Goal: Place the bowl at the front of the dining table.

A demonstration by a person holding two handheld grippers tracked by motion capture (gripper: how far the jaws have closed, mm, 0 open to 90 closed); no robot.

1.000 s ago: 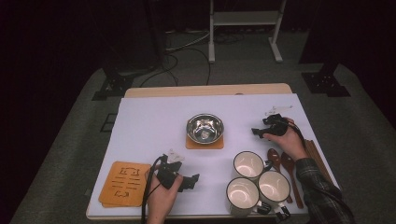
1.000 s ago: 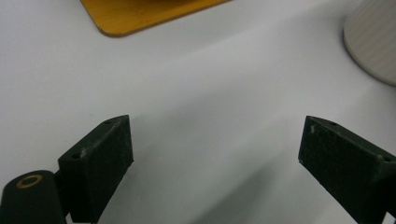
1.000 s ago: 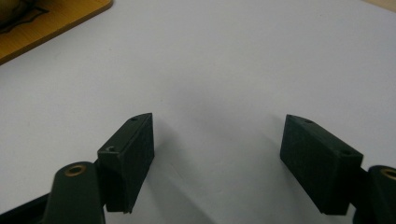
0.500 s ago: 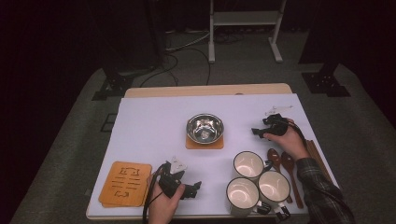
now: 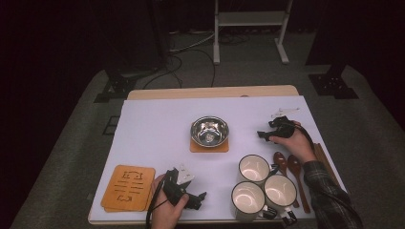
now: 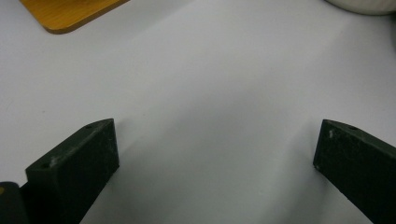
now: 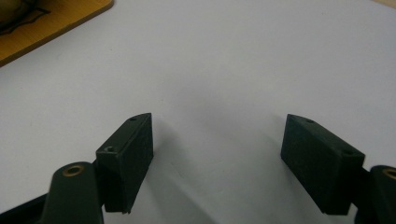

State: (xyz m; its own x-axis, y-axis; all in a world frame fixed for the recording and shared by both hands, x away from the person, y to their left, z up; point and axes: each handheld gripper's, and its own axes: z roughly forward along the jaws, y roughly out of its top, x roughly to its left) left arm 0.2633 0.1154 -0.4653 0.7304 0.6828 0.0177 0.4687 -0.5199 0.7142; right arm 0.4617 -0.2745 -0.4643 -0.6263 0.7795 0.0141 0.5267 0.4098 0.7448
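high view: left gripper [image 5: 199,199] has just been opening, empty, near the coasters [image 5: 128,188]; right gripper [image 5: 264,135] is gaping empty over the desk [image 5: 157,129].

Surface [image 5: 157,129] carries all. Centre: bowl [image 5: 209,131] on a mat [image 5: 208,146]. Near left corner: stack of mats [image 5: 129,187], at the edge. Left gripper [image 5: 197,199] just right of that stack, by the near edge, jaws pointing right twd the mugs. Near right: 3 mugs [image 5: 260,183] bunched, touching; 2 in front, 1 behind. Spoons [image 5: 290,167] just right of the mugs, side by side; chopsticks [image 5: 325,160] further right, at the surface's right edge. Right gripper [image 5: 262,135] behind the spoons, right of the bowl, apart from both.
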